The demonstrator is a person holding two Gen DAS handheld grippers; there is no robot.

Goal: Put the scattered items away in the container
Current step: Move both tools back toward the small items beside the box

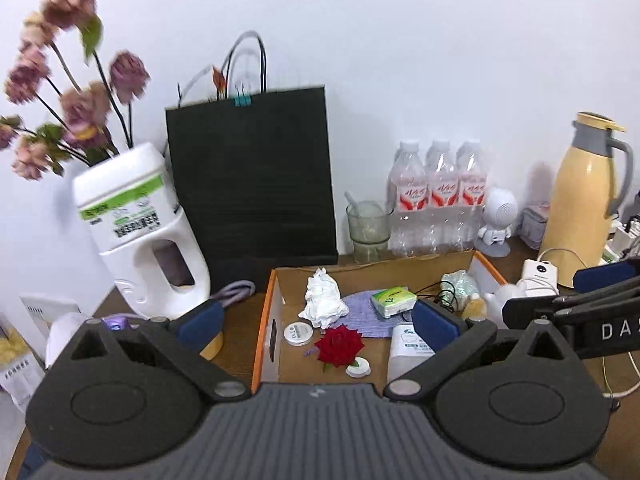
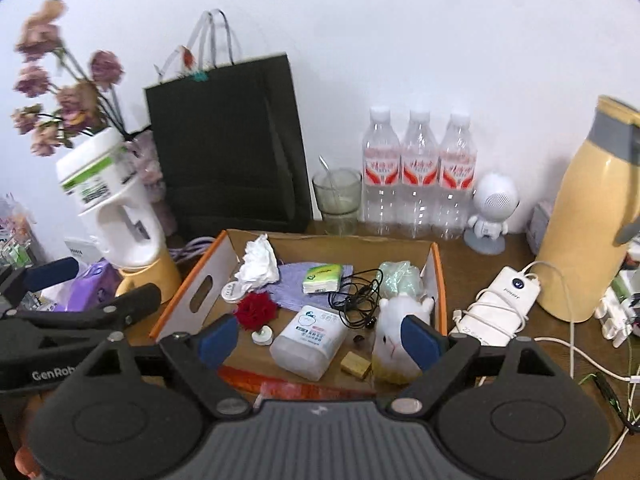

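Note:
A cardboard box (image 1: pixel 267 320) (image 2: pixel 200 292) with an orange rim lies on the wooden table. In it are a crumpled tissue (image 1: pixel 322 298) (image 2: pixel 258 262), a red rose (image 1: pixel 340 344) (image 2: pixel 256 310), a green tissue pack (image 1: pixel 392 300) (image 2: pixel 322 278), a white plastic container (image 2: pixel 308 340), black earphones (image 2: pixel 356 300), a white plush toy (image 2: pixel 396 328) and a purple cloth (image 1: pixel 364 316). My left gripper (image 1: pixel 316 324) hangs open above the box's near side, holding nothing. My right gripper (image 2: pixel 320 340) is also open and empty over the near edge.
Behind the box stand a black paper bag (image 1: pixel 252 176), a white jug (image 1: pixel 140 232) with dried flowers, a glass (image 2: pixel 336 200), three water bottles (image 2: pixel 418 176) and a white robot figure (image 2: pixel 490 212). At the right are a yellow thermos (image 2: pixel 588 216) and a cabled power bank (image 2: pixel 500 300).

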